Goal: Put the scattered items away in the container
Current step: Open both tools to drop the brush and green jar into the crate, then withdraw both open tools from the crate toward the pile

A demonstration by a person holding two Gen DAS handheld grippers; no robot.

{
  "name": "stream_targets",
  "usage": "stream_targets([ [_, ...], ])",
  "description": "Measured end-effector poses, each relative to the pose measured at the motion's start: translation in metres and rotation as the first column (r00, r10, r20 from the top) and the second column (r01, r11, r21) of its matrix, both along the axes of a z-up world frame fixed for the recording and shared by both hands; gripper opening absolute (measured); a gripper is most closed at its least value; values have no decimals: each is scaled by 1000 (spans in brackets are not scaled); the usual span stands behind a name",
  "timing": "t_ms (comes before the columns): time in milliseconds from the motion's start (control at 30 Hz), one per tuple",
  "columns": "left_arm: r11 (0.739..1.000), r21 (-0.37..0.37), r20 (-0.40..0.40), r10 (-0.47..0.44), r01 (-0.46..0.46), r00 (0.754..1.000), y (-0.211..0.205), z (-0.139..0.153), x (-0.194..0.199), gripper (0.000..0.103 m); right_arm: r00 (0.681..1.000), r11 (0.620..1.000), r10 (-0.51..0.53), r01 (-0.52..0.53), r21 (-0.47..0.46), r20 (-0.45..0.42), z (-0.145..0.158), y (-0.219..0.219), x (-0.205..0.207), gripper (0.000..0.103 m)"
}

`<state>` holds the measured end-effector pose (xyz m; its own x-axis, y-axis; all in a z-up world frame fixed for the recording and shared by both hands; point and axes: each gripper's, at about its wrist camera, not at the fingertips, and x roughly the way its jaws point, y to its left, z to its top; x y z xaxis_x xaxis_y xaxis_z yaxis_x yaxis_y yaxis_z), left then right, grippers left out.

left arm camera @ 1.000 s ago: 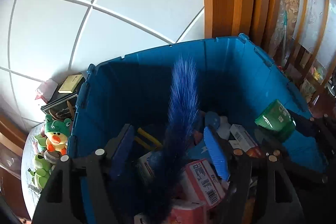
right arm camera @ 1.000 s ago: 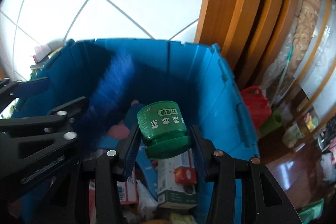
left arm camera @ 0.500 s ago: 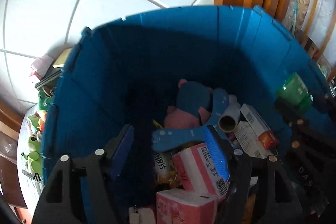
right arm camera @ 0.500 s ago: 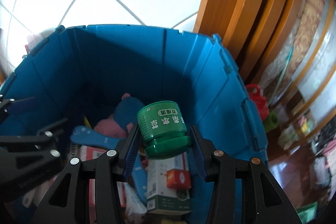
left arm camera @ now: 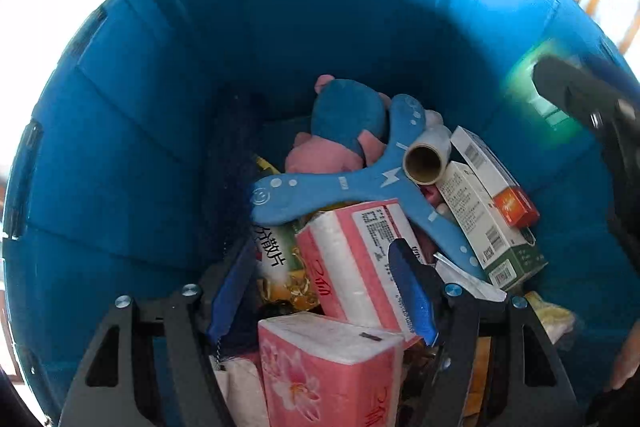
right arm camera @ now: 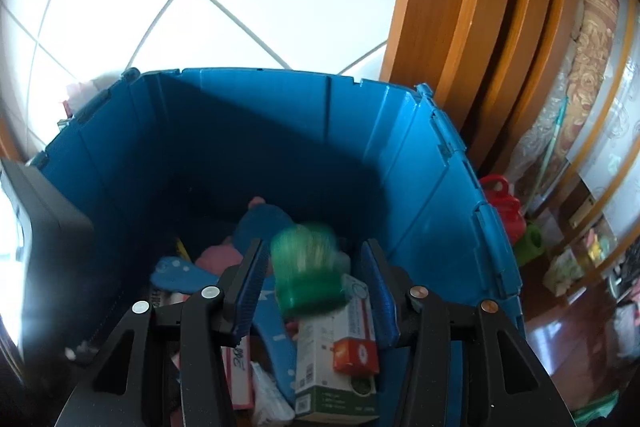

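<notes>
My left gripper (left arm camera: 320, 287) hangs over the blue bin (left arm camera: 120, 147) with its jaws spread and nothing between them, so that side has no load to deliver. Below it the bin is well stocked: pink tissue packs (left arm camera: 332, 367) nearest me, a snack packet (left arm camera: 276, 259) just beside them, a blue three-armed boomerang (left arm camera: 344, 183) lying across the heap, a blue and pink soft toy (left arm camera: 344, 123) behind it, a cardboard tube (left arm camera: 424, 159) touching the boomerang, and a white and green carton (left arm camera: 492, 223) leaning toward the right wall. My right gripper (right arm camera: 316, 291) is over the same bin, jaws parted, and the green jar (right arm camera: 308, 271) shows as a blur in the gap between them, touching neither pad as far as I can tell; I judge it is dropping toward the carton (right arm camera: 340, 359) underneath. So most of the tidying looks done, with this jar about to join the pile. Whether anything is left scattered outside I cannot say, since both views are filled by the bin; only a red object (right arm camera: 500, 203) stands on the floor beyond its right wall.
</notes>
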<state>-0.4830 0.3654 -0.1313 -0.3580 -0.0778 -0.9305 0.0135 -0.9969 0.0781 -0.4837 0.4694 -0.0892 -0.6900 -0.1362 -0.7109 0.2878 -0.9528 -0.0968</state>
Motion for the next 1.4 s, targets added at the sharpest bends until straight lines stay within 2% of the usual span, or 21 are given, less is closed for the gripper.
stream_targets([
  [100, 1000, -10, 1, -22, 22, 1000, 6, -2, 1, 69, 1000, 1000, -14, 14, -15, 6, 2, 3, -1, 56],
  [233, 999, -25, 5, -38, 38, 999, 12, -4, 2, 69, 999, 999, -36, 37, -22, 15, 3, 7, -3, 57],
  [467, 999, -29, 7, -39, 39, 999, 14, -4, 2, 69, 995, 996, -88, 88, 8, 50, -3, 14, -8, 66],
  [567, 999, -36, 3, -39, 39, 999, 13, -4, 3, 69, 992, 994, -99, 97, 41, 75, -9, 13, -10, 78],
  [733, 999, -49, -13, -22, 21, 1000, 8, 1, 5, 69, 988, 990, -121, 114, 83, 96, -13, 12, -9, 82],
  [833, 999, -40, -5, 3, -3, 1000, 3, 8, 10, 69, 986, 988, -134, 125, 92, 98, -11, 13, -5, 96],
  [867, 999, -37, -2, 15, -15, 1000, 1, 10, 13, 69, 986, 987, -133, 122, 108, 99, -10, 12, -4, 103],
  [967, 1000, 4, -11, 25, -25, 1000, -6, 24, 28, 69, 992, 987, -101, 89, 136, 82, -1, 6, 8, 103],
  [1067, 999, 33, -65, 30, -28, 997, -14, 46, 48, 69, 996, 991, -77, 73, 108, 35, 24, 5, 28, 103],
  [1200, 998, 52, -190, 36, -27, 981, -29, 86, 83, 69, 997, 997, -54, 57, 45, -49, 67, 5, 65, 103],
  [1267, 998, 64, -258, 41, -26, 965, -41, 107, 102, 69, 994, 999, -45, 47, 18, -98, 86, 2, 86, 103],
  [1367, 996, 80, -365, 63, -36, 929, -63, 139, 135, 70, 987, 999, -20, 14, -39, -160, 112, -8, 121, 103],
  [1400, 996, 84, -399, 71, -40, 914, -71, 148, 146, 74, 985, 998, -12, 1, -58, -175, 117, -13, 131, 103],
])
